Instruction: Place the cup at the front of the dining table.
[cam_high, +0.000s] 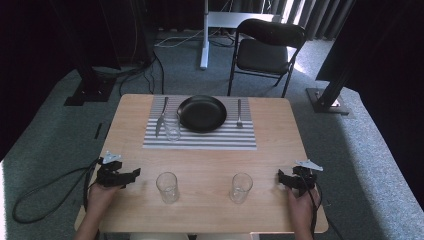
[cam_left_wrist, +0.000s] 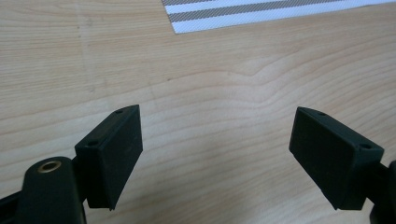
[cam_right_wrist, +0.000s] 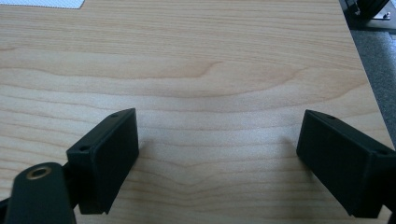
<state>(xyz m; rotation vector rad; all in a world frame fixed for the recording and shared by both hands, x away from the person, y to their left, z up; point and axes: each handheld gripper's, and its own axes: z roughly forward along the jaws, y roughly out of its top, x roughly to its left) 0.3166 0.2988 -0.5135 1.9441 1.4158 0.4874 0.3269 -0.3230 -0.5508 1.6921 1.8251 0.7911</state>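
A: Left tongs (cam_high: 134, 174)? Right tongs (cam_high: 280, 176)?
B: Both released, nothing gripped (bare worktop (cam_high: 205, 165) between jaws).
A: Glasses?
B: Left tumbler (cam_high: 167, 187) and right tumbler (cam_high: 241, 187) are stood upright between tongs, untouched.

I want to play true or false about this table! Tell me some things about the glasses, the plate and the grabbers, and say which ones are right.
1. Three glasses stand on the table. True: near left glass, near right glass, far glass on the striped mat.
2. The black plate holds food. False: it looks empty.
3. The left gripper holds a glass. False: it is open, only bare wood between its fingers.
4. The right gripper is open. True.
5. Both pieces of cutlery lie on one side of the plate. False: one piece lies left, the other right.
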